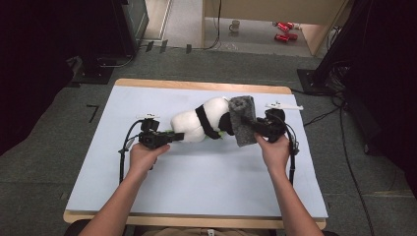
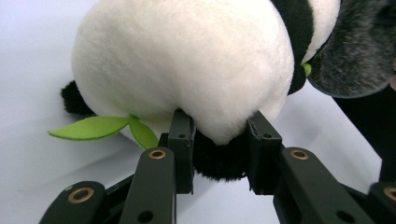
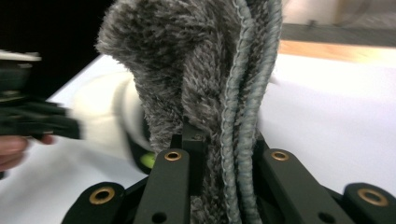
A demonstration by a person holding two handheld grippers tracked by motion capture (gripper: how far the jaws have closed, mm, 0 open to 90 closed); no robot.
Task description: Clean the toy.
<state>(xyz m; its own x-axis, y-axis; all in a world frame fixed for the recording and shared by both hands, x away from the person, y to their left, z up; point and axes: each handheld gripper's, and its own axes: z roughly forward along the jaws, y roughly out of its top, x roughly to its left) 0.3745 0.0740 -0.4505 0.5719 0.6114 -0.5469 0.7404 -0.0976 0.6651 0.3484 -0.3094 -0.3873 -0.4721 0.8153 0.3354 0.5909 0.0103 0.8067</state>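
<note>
A black-and-white panda plush [image 1: 196,125] lies on its side in the middle of the white table top [image 1: 196,182]. My left gripper [image 1: 177,136] is shut on its rear end; in the left gripper view the jaws pinch the white and black fur [image 2: 219,149] of the panda [image 2: 187,60], with green felt leaves [image 2: 93,127] to the left. My right gripper [image 1: 256,129] is shut on a grey fuzzy cloth [image 1: 242,120], held upright against the panda's head. The right gripper view has the grey cloth [image 3: 205,60] with its corded edge clamped between the jaws [image 3: 224,140]. The same cloth [image 2: 359,56] hangs at the far right of the left gripper view.
A small white object [image 1: 284,105] lies near the table's back right corner. Beyond the table's wooden far edge [image 1: 196,84], a mug [image 1: 235,25] and red cans [image 1: 283,30] sit on the floor. Dark equipment stands at both sides.
</note>
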